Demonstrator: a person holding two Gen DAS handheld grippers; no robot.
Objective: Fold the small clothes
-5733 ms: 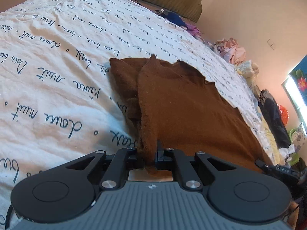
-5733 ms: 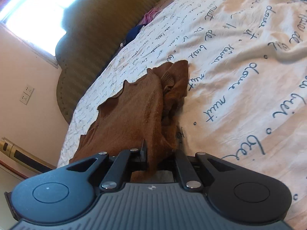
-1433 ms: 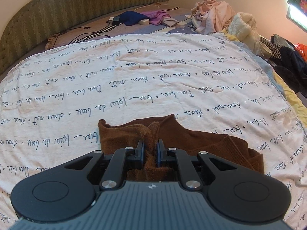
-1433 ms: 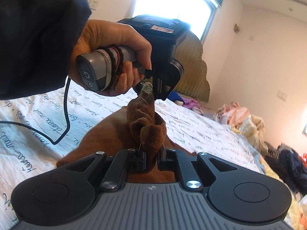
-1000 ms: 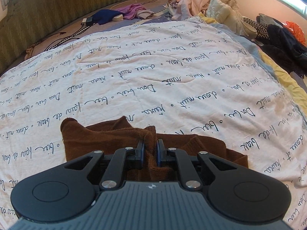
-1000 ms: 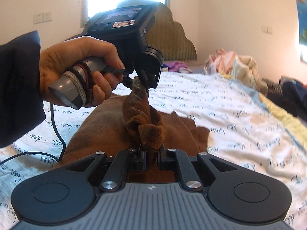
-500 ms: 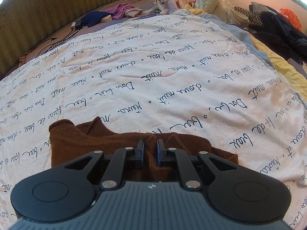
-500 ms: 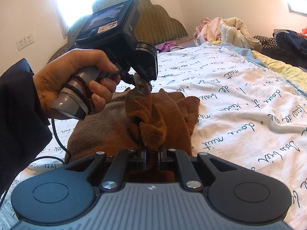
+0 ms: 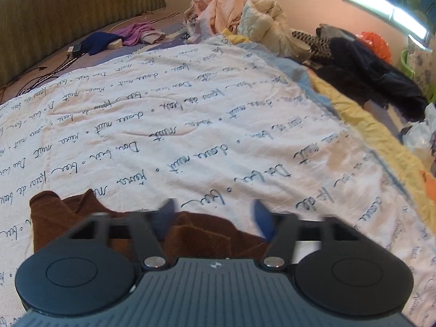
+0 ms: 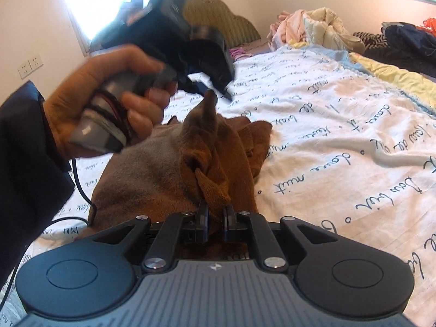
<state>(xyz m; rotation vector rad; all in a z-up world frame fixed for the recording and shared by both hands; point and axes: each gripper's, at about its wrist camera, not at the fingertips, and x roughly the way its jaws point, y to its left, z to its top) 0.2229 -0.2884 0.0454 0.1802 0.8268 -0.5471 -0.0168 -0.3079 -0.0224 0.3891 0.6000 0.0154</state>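
you're working over a bed spread with a white quilt (image 9: 207,125) printed in looping blue script, a green padded headboard (image 9: 68,13) behind it and a heap of unsorted clothes (image 9: 239,19) piled at the far corner. the brown knit garment (image 10: 163,174) lies bunched on the quilt right under both tools, its near edges doubled over.

your left gripper (image 9: 212,215) is opening: its blue pads stand wide apart, with brown cloth lying slack below them and nothing pressed between. in the right wrist view a peak of fabric stands up just under that tool, seemingly freed from it. your right gripper (image 10: 215,218) is clamped tight on a rolled fold of the knit.

this garment looks light, soft and limp, with a loose weave that will stretch and sag rather than hold a crease. it should not slip, but a thin pinch may pull a ridge instead of moving the whole layer. take it at a hem or corner, catching both layers, and lay it down flat before letting go.
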